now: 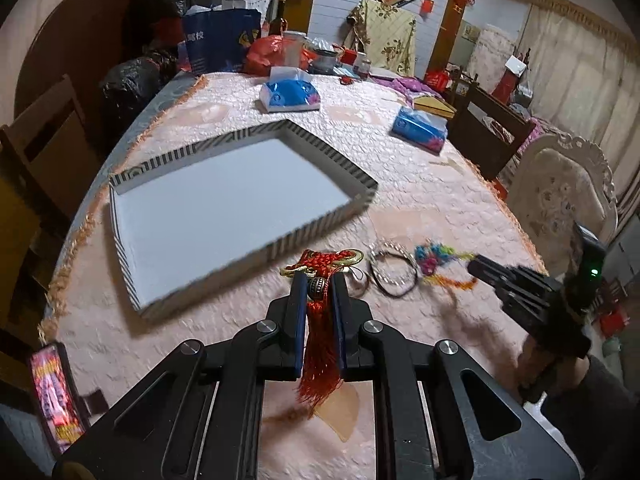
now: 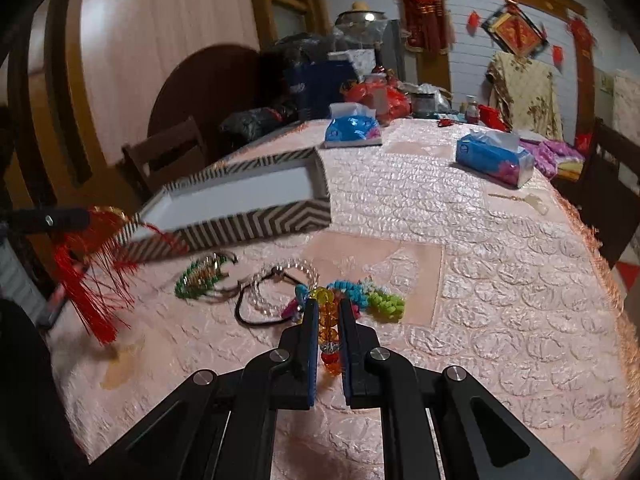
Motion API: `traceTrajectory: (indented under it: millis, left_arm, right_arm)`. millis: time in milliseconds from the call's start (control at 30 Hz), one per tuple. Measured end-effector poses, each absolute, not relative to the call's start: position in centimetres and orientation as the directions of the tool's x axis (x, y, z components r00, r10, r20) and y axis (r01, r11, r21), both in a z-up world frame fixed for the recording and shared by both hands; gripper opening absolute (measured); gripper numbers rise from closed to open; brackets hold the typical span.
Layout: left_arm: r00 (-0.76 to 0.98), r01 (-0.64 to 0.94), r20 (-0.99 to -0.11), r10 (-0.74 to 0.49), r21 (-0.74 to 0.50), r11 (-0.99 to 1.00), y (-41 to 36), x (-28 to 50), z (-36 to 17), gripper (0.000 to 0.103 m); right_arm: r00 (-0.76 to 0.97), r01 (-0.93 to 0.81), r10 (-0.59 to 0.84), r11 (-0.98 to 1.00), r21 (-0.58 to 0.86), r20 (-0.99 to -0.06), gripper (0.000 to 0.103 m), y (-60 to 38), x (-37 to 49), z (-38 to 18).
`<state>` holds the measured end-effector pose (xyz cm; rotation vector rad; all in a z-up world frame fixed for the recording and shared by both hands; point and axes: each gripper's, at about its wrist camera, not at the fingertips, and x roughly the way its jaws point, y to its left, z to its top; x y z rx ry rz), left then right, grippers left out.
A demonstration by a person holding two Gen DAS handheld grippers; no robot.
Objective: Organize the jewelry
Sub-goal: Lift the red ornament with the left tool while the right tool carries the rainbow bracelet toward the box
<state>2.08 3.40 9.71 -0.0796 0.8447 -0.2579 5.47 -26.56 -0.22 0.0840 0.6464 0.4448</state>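
The pink quilted tablecloth [image 1: 400, 184] spreads under everything we see. On it, ahead and to the left of our left gripper [image 1: 319, 280], sits the shallow tray [image 1: 328, 164] with zigzag-striped walls and a white floor. Two blue tissue packs [image 1: 290, 94] lie well beyond the tray, farther along the table.

Our left gripper is closed on the red tassel ornament [image 1: 320, 344]: its knot and gold trim stick out past the fingertips, just short of the tray's near wall, and the fringe hangs down between the jaws. From the right wrist view it looks lifted off the cloth (the blur makes that hard to settle).

Our right gripper [image 2: 329, 308] has its jaws narrow around an orange bead strand [image 2: 329, 332]. Just ahead of its tips lies a colourful bead cluster [image 2: 360, 296], touching a clear bead bracelet [image 2: 280, 284] to the left. Farther left lies a green beaded piece [image 2: 200, 276], near the tray.
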Motion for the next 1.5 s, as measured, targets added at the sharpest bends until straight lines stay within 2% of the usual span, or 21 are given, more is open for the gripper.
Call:
traceTrajectory:
  millis: [233,400,567,867,1267,1500]
  left_arm:
    - [0.615,0.236,-0.725,-0.311,-0.206,0.950,3.6,5.4,9.3,0.010]
    - [0.580,0.263,-0.726,-0.370,-0.263,0.928,4.1,7.3,7.8,0.010]
    - [0.561,0.262,-0.719,-0.410,-0.316,0.912,4.9,7.3,7.4,0.010]
    - [0.583,0.318,-0.679,-0.445,-0.313,0.895,4.8,5.8,8.5,0.010]
    - [0.637,0.245,-0.640,-0.431,-0.362,0.899,7.0,6.7,9.4,0.010]
    - [0.779,0.179,-0.531,-0.334,-0.323,0.929,9.4,7.0,13.3,0.010]
  right_arm:
    - [0.693,-0.339,0.480,0.875,0.345,-0.538,0.008,-28.5,5.6,1.6]
    - [0.679,-0.314,0.488,0.869,0.383,-0.549,0.008,-28.8,5.7,2.9]
    - [0.683,-0.312,0.484,0.870,0.382,-0.547,0.008,-28.2,5.9,4.9]
    - [0.681,-0.313,0.450,0.892,0.326,-0.578,0.008,-25.2,7.2,8.2]
    - [0.671,-0.372,0.471,0.882,0.289,-0.573,0.008,-22.5,7.8,11.1]
    - [0.665,-0.334,0.434,0.900,0.279,-0.608,0.008,-20.7,11.0,10.6]
